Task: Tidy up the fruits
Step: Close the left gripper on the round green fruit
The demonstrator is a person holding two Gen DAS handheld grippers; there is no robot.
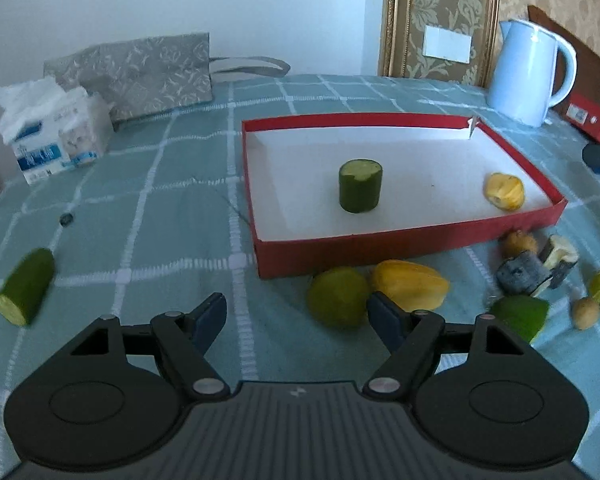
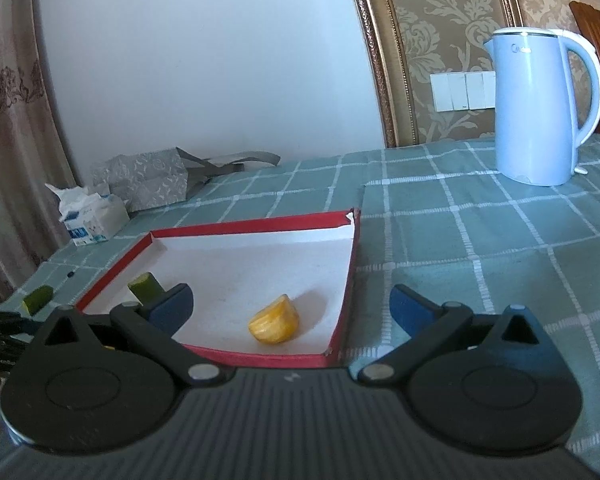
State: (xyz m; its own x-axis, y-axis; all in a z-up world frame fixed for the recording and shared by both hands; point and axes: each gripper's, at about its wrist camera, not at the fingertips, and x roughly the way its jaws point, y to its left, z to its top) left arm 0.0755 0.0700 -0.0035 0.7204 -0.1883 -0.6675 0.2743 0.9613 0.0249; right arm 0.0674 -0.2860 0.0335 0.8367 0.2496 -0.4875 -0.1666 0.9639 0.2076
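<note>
A red box (image 1: 404,243) with a white floor holds an upright green cucumber piece (image 1: 360,191) and a yellow fruit piece (image 1: 504,191). My left gripper (image 1: 296,312) is open and empty, in front of the box. A green round fruit (image 1: 338,297) and a yellow fruit (image 1: 410,284) lie just ahead of its right finger. Another cucumber piece (image 1: 26,286) lies far left. My right gripper (image 2: 290,304) is open and empty, at the red box's (image 2: 260,358) near edge, with the yellow piece (image 2: 274,325) between its fingers' line and the cucumber piece (image 2: 144,286) behind its left finger.
Several small fruits and a dark chunk (image 1: 520,276) lie right of the box front. A pale blue kettle (image 1: 528,74) (image 2: 540,108) stands at the back right. A tissue pack (image 1: 52,136) and a grey bag (image 1: 140,76) sit at the back left. The cloth is green check.
</note>
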